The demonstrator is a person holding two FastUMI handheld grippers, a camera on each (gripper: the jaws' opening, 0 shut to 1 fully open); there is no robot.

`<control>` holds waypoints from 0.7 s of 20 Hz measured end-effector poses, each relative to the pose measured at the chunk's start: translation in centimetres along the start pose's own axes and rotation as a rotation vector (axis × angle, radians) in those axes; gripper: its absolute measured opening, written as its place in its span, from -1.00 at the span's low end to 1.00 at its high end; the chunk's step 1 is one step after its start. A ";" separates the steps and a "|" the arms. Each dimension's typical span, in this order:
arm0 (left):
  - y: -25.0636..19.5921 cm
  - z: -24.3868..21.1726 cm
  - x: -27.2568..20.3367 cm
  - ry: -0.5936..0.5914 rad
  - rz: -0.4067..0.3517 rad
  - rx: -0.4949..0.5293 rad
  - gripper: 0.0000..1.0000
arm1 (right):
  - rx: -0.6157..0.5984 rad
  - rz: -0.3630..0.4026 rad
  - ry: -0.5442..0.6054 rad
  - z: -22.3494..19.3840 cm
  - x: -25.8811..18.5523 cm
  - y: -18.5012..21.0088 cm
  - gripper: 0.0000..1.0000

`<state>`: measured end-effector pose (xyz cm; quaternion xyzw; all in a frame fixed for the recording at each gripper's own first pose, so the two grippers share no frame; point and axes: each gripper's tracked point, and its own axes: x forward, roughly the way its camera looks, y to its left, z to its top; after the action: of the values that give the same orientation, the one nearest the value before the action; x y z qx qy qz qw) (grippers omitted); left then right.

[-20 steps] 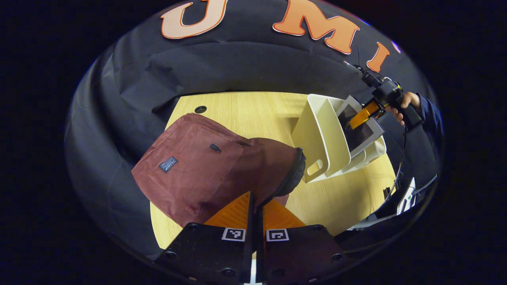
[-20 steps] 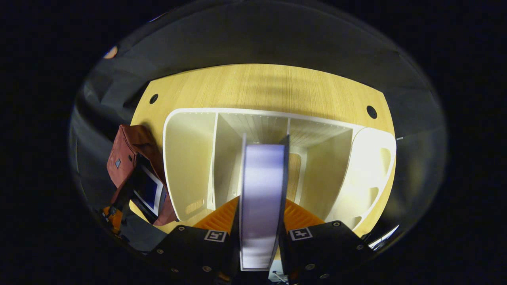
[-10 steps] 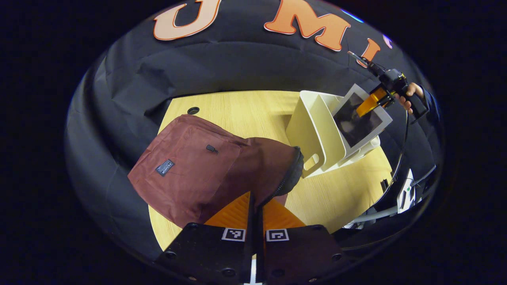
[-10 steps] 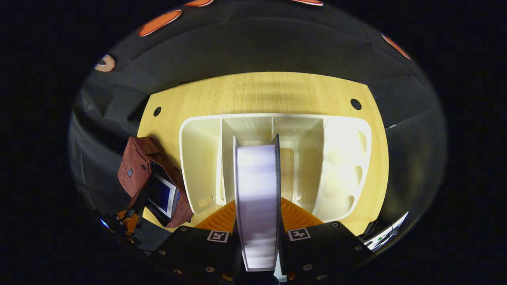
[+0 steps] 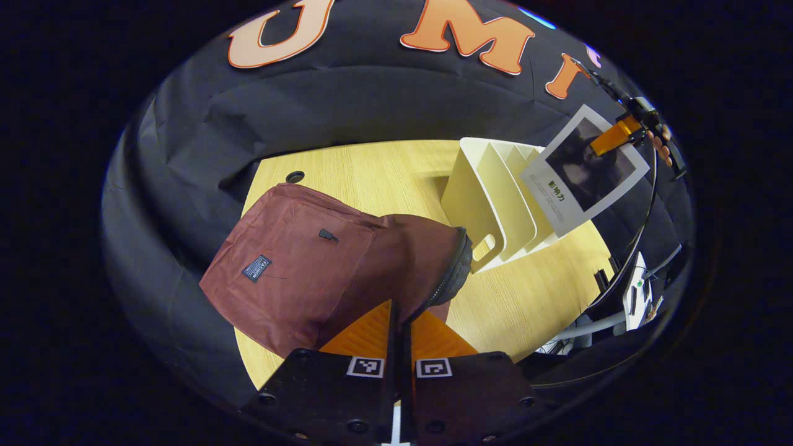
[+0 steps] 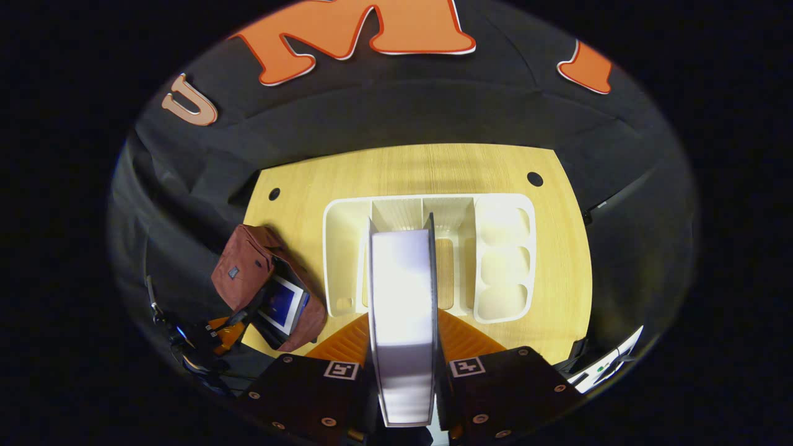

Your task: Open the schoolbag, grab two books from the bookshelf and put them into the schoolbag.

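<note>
Item: right gripper (image 6: 403,334). I have its jaws closed on a book (image 6: 401,310), held edge-on. Since a second ago the book has risen clear of the bookshelf (image 6: 427,257), which now sits smaller and lower below it on the worktop (image 6: 409,170).

Item: left gripper (image 5: 398,325). Its jaws stay pinched together on the zipper edge of the schoolbag (image 5: 310,266), which lies on the worktop (image 5: 372,173) just beside the bookshelf (image 5: 489,204), much as before.

View differences: the left gripper view shows me the book's cover (image 5: 585,170), dark picture with a pale margin, hanging in the air above the bookshelf, with the right gripper (image 5: 619,131) and a hand (image 5: 661,141) at its upper corner. The right gripper view shows me the schoolbag (image 6: 266,288) open, with another book (image 6: 282,303) already inside it, and the left gripper (image 6: 226,328) at its mouth.
</note>
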<state>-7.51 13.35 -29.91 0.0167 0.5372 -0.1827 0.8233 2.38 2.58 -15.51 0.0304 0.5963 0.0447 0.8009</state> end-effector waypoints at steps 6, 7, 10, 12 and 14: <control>0.1 0.1 0.2 0.006 -0.006 -0.004 -0.89 | 0.038 0.058 -0.051 -0.9 -2.3 1.1 -0.26; 0.2 0.2 0.1 0.007 -0.004 -0.004 -0.90 | 0.045 0.076 -0.055 -1.2 -2.3 1.6 -0.28; 0.4 0.6 0.0 0.011 -0.006 -0.006 -0.90 | 0.062 0.147 -0.050 -2.8 -2.2 4.0 -0.28; 0.6 1.1 -0.6 0.012 -0.007 0.003 -0.89 | 0.072 0.196 -0.048 -4.2 -1.6 5.6 -0.27; 1.1 1.6 -1.0 0.010 -0.002 0.025 -0.90 | 0.095 0.253 -0.043 -5.4 -1.0 7.6 -0.27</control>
<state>-6.10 14.32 -28.50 0.0272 0.5391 -0.1902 0.8200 -3.36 10.04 -15.31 0.1441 0.5719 0.1162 0.7991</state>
